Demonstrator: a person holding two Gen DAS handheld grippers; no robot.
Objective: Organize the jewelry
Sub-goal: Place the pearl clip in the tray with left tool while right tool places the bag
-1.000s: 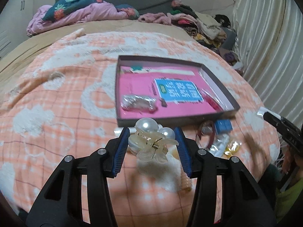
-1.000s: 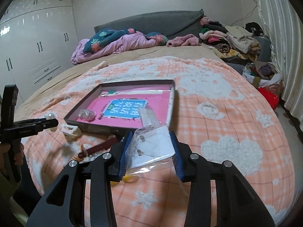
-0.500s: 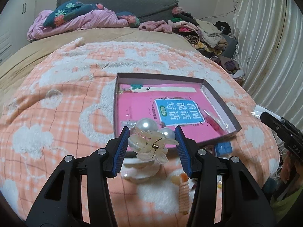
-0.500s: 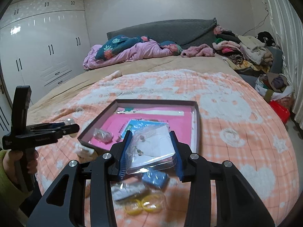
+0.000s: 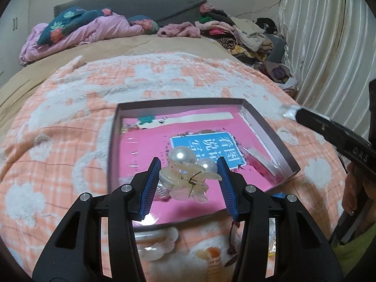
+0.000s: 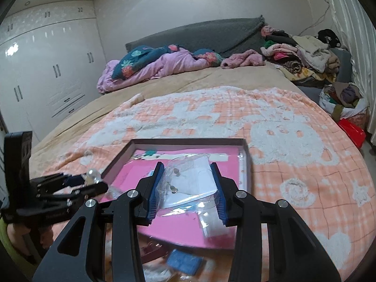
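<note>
- The left gripper [image 5: 188,176] is closed on a translucent cream plastic hair claw with 2 pearl beads [image 5: 185,176], its blue pads pressing both sides of the clip, which hangs above the near part of the tray.
- Below it lies a shallow grey-walled cardboard tray with a pink floor [image 5: 112,145] on the peach-and-white checked fleece blanket [image 5: 58,122] that covers the bed.
- A blue card with white characters [image 5: 225,145] lies on the tray's floor, just beyond the claw.
- Near the tray's front wall on the blanket: a pale shell-like clip [image 5: 152,242] and an orange ribbed piece [image 5: 211,256].
- The right gripper [image 6: 186,188] clamps a clear plastic pouch with small earrings inside [image 6: 188,178], held over the tray's right half.
- A blue square item [image 6: 185,262], blurred, lies on the blanket in front of the tray.
</note>
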